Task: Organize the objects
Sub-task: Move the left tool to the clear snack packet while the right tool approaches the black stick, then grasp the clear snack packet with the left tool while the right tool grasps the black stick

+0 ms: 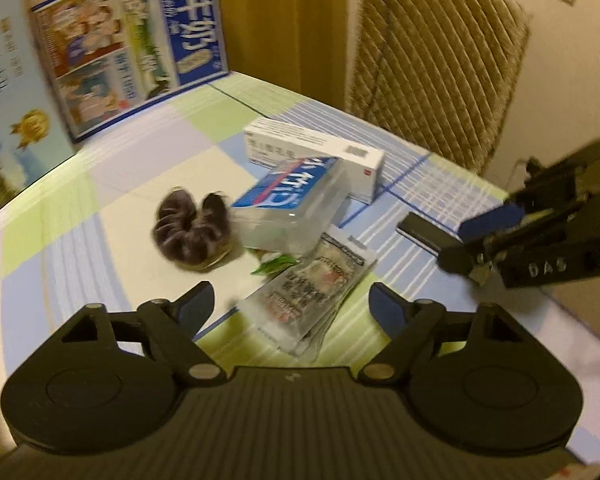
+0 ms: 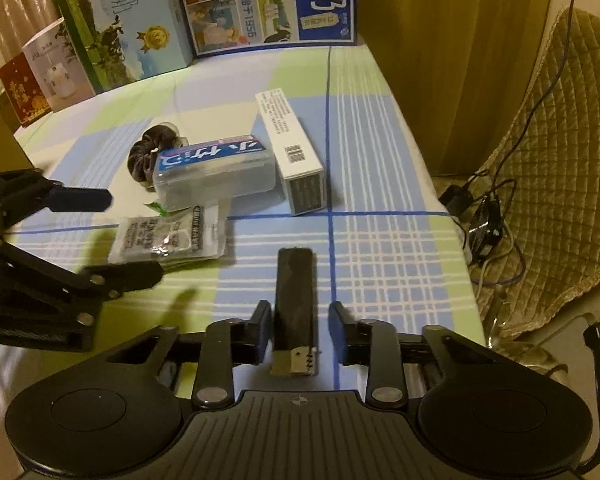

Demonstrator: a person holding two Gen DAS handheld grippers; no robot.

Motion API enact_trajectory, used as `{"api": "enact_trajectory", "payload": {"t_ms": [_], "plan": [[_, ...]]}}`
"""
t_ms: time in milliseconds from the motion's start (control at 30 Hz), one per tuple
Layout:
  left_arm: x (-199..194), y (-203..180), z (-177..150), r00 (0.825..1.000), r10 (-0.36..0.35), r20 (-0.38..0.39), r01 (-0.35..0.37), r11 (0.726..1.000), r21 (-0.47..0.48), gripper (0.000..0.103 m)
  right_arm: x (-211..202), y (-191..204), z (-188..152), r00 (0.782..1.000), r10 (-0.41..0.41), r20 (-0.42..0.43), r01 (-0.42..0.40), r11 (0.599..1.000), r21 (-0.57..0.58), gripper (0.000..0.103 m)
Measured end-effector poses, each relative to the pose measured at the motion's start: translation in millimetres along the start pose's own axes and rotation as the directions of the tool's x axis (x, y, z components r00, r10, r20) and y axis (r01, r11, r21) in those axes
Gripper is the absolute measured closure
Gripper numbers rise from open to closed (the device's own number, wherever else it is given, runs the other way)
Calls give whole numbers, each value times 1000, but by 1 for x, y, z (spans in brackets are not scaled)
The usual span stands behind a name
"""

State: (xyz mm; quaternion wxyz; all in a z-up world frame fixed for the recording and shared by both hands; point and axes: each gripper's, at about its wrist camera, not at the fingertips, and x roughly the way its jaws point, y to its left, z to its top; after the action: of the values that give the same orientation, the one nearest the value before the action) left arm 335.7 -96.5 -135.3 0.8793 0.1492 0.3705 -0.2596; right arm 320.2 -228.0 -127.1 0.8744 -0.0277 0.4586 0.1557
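While the middle of the table is cluttered, there's decent room around it. The near right part of the plaid cloth is bare, and so is the strip in front of the milk boxes standing along the back edge. The right edge drops off to a quilted chair and a tangle of cables on the floor, so that side is tight.

The right gripper is straddling a slim black bar with a metal end, which lies flat on the cloth near the front, pointing away. One pad looks to be against it, but I can see a sliver of gap on the other side, so it's not clamped.

The left gripper is spread wide and holding nothing. It hangs just over a stack of crinkly foil packets lying flat, well apart from the bar.

Just behind the packets is a clear hard plastic case with a blue label, rounded corners, sitting partly on the pile. A dark fuzzy scrunchie touches its left end. On its right end a long white cardboard box lies angled, sharp-edged with a barcode. A small green leafy bit pokes out under the case; can't tell what it is.
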Motion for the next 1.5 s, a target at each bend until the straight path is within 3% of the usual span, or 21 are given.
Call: {"api": "enact_trajectory", "payload": {"t_ms": [33,167,200,300,467,633,733,933,1100,1500], "plan": [[4,-1,0,1000,-13,-5,13,1000,13,27,0,-1,0,1000,-4,0,4,1000,-1,83],[13,-4,0,999,-19,-27,20,1000,21,43,-1,-1,1,1000,1,-5,-1,1000,9,84],[12,-3,-2,999,-19,-29,19,1000,11,51,-1,0,0,1000,3,-6,-3,1000,10,84],[3,-3,-10,999,-15,-38,13,999,-39,61,-3,2,-2,1000,27,-13,-27,999,22,84],[-31,-6,-43,995,68,-68,-79,982,-169,62,-7,14,-8,996,77,-34,-77,997,12,84],[-67,-11,-75,988,139,-67,-151,963,-225,58,-8,37,-12,993,106,-47,-108,992,-61,84],[-76,-7,-80,991,123,-45,-131,959,-252,47,-7,43,-13,993,105,-50,-109,990,-84,84],[-64,-7,-68,992,112,-52,-119,979,-167,47,-5,43,-16,995,87,-39,-92,988,-124,84],[-48,-7,-61,993,82,-80,-93,985,-146,56,-2,48,-16,997,66,-26,-70,984,-167,82],[-50,-3,-64,996,56,-69,-69,977,-204,71,5,57,-12,999,35,-21,-38,979,-200,84]]}}
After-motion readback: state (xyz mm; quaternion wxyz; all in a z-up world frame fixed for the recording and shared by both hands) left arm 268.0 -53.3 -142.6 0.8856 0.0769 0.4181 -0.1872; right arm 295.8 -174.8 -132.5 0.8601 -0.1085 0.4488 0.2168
